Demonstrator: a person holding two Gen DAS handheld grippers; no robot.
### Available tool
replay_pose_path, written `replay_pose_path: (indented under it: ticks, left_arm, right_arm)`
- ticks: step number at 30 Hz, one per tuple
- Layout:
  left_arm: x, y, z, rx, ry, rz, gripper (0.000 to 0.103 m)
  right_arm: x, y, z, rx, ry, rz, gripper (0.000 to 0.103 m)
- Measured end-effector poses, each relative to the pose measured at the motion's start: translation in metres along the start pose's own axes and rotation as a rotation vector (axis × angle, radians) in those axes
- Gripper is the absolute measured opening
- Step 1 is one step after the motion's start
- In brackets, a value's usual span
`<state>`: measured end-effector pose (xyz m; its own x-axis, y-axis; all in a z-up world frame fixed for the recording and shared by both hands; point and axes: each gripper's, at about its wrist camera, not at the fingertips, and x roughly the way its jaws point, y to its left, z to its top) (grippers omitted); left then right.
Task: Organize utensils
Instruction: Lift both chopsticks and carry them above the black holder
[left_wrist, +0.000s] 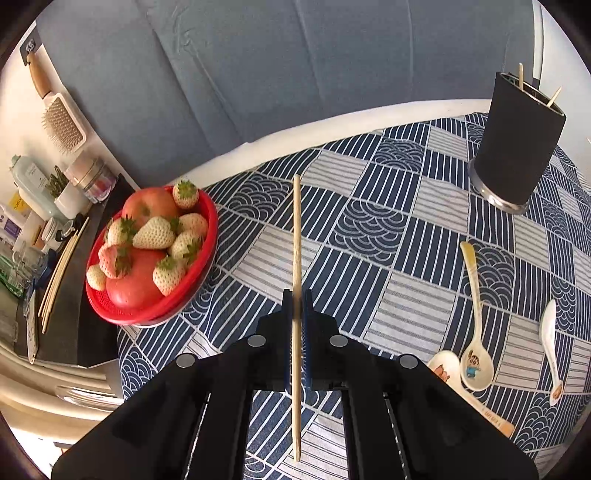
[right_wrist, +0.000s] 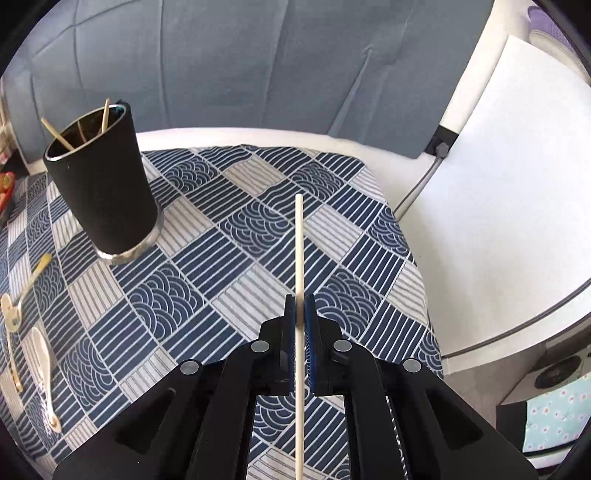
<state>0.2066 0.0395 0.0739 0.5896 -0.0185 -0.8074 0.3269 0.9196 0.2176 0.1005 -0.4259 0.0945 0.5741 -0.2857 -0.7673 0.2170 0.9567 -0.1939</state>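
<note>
My left gripper (left_wrist: 297, 301) is shut on a wooden chopstick (left_wrist: 296, 236) that points forward above the patterned tablecloth (left_wrist: 388, 236). My right gripper (right_wrist: 300, 306) is shut on a pale chopstick (right_wrist: 299, 243), also held above the cloth. A black utensil cup (left_wrist: 517, 144) stands at the far right of the left wrist view and holds two chopsticks; it also shows at the left of the right wrist view (right_wrist: 103, 184). Several spoons (left_wrist: 474, 325) lie on the cloth to the right of my left gripper, and some show at the left edge of the right wrist view (right_wrist: 44, 373).
A red bowl of strawberries and apples (left_wrist: 151, 254) sits at the table's left edge. A side shelf (left_wrist: 59, 236) with jars, a hairbrush and loose chopsticks is further left. A blue sofa (right_wrist: 258, 66) is behind the table. A white board (right_wrist: 498, 184) and cable lie to the right.
</note>
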Motion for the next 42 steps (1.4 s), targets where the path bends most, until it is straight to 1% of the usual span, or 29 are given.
replay_pose_path:
  ticks: [4,9,12,16,21,23,24,27,29,33,37,39,42]
  left_arm:
    - [-0.012,-0.004,0.022,-0.004,-0.049,-0.013,0.005]
    - [-0.031,-0.013,0.044,0.009,-0.117,-0.027,0.005]
    - [-0.042,-0.019,0.06,0.014,-0.158,-0.028,0.005]
    - [-0.058,-0.026,0.081,0.014,-0.217,-0.038,0.005]
    - [-0.076,-0.045,0.107,0.007,-0.301,-0.073,0.005]
    - [-0.082,-0.056,0.117,0.015,-0.334,-0.061,0.005]
    - [-0.084,-0.061,0.122,0.013,-0.343,-0.068,0.005]
    - [-0.09,-0.072,0.135,-0.005,-0.367,-0.124,0.005]
    - [-0.095,-0.079,0.143,-0.009,-0.399,-0.149,0.005]
    - [-0.106,-0.095,0.156,-0.024,-0.478,-0.235,0.005]
    - [-0.109,-0.114,0.163,-0.01,-0.55,-0.291,0.005]
    - [-0.109,-0.124,0.166,0.001,-0.574,-0.313,0.005]
    - [-0.108,-0.136,0.171,0.0,-0.608,-0.369,0.005]
  right_arm:
    - [-0.013,0.0,0.022,0.013,-0.068,0.015,0.005]
    - [-0.035,0.002,0.05,0.07,-0.204,-0.015,0.005]
    - [-0.044,0.003,0.067,0.109,-0.271,0.005,0.005]
    - [-0.052,0.014,0.087,0.099,-0.33,0.034,0.005]
    - [-0.058,0.037,0.114,0.059,-0.384,0.066,0.005]
    - [-0.06,0.045,0.122,0.047,-0.407,0.081,0.005]
    - [-0.061,0.048,0.127,0.043,-0.418,0.092,0.005]
    - [-0.061,0.056,0.138,0.045,-0.446,0.136,0.005]
    - [-0.063,0.062,0.144,0.052,-0.479,0.176,0.005]
    - [-0.067,0.074,0.146,0.079,-0.587,0.234,0.005]
    - [-0.07,0.085,0.142,0.102,-0.675,0.272,0.005]
    - [-0.07,0.09,0.141,0.105,-0.696,0.29,0.005]
    - [-0.067,0.094,0.141,0.123,-0.707,0.309,0.005]
